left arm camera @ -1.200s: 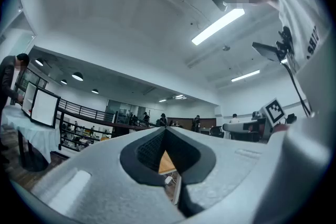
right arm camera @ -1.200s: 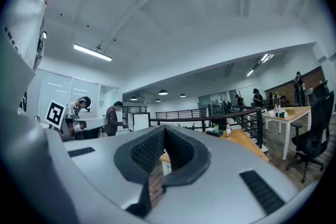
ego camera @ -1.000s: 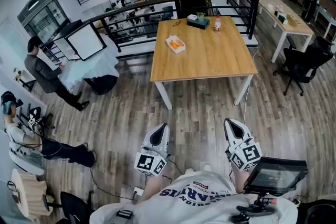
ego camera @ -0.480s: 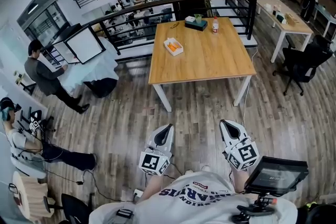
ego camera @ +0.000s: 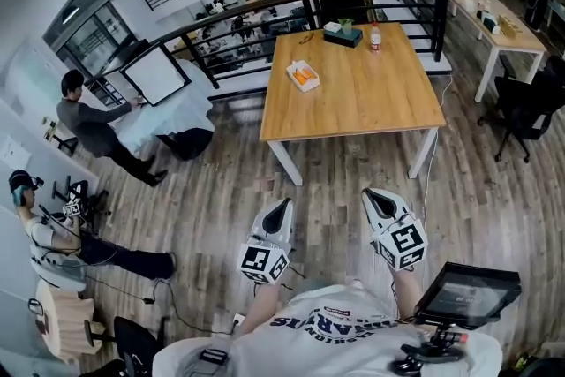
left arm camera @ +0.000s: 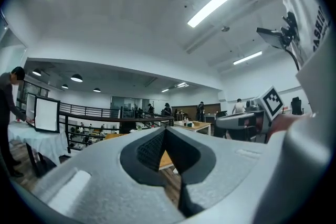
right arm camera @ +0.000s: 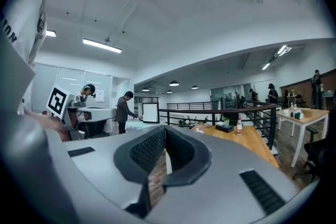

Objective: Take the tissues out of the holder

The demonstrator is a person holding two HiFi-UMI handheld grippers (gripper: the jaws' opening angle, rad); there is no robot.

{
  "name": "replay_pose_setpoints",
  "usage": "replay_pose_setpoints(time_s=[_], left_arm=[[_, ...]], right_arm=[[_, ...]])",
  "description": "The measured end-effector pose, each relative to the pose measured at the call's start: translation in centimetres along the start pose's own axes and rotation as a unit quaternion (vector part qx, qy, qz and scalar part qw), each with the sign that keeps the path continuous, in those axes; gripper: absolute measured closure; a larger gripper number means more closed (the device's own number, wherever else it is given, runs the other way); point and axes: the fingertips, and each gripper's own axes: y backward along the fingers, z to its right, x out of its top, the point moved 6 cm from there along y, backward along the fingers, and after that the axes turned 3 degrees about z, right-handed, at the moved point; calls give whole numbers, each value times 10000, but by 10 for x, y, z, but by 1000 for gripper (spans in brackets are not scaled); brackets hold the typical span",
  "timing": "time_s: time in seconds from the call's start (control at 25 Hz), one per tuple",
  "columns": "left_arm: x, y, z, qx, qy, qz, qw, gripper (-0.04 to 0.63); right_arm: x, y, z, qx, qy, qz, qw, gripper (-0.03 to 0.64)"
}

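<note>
The dark tissue holder stands at the far edge of the wooden table, with a white tissue sticking out of its top. It also shows small in the right gripper view, tissue holder. Both grippers hang over the floor well short of the table. My left gripper is shut with nothing between its pads. My right gripper is likewise shut and holds nothing.
A bottle stands right of the holder, and a white tray with orange items lies on the table's left side. A black railing runs behind. People are at the left, office chairs at the right, a screen rig by my right side.
Both grippers have crept forward toward the table and a little closer together. The head view has shifted slightly. Their jaws stay shut.
</note>
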Motion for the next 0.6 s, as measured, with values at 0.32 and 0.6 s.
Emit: replay_pose_setpoints(time_s=[0.32, 0.6], left_arm=[[3, -33, -13, 83, 3, 269, 9996, 592], [-6, -93, -52, -63, 86, 417, 9991, 593]], right_arm=[[7, -42, 22, 171, 247, -11, 9995, 607], [5, -88, 52, -2, 156, -22, 9999, 607]])
